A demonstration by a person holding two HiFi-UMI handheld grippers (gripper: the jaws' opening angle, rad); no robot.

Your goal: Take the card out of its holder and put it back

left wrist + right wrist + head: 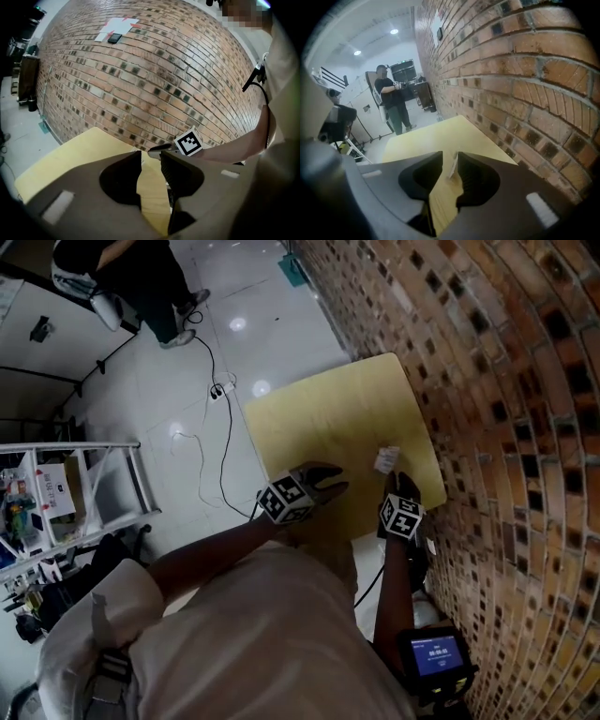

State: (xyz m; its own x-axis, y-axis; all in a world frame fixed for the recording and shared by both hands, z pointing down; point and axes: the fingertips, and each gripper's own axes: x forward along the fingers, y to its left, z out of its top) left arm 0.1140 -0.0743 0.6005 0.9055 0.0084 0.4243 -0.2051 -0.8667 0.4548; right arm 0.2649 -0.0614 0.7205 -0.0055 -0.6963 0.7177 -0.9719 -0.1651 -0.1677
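Right gripper (450,157): your jaws stand apart, the card (453,165) on edge between their tips, unpinched.
Card: right side of the table (309,418), near the brick wall (506,381).
Left gripper (150,157): jaws apart, empty, off to the left.
Risk: close off-centre and you may knock the card flat; nothing steadies it.

My left claw (151,158) stands with its two dark jaws apart. Only the pale yellow counter (65,161) shows through the gap, and nothing sits between them. Just past the tips, my right claw (155,149) reaches in from the right, its marker cube (190,142) tilted and my bare forearm (234,147) behind it. A brick wall (154,79) rises at the counter's far edge, with a white sheet (117,27) and a small dark box (114,38) fixed high on it.
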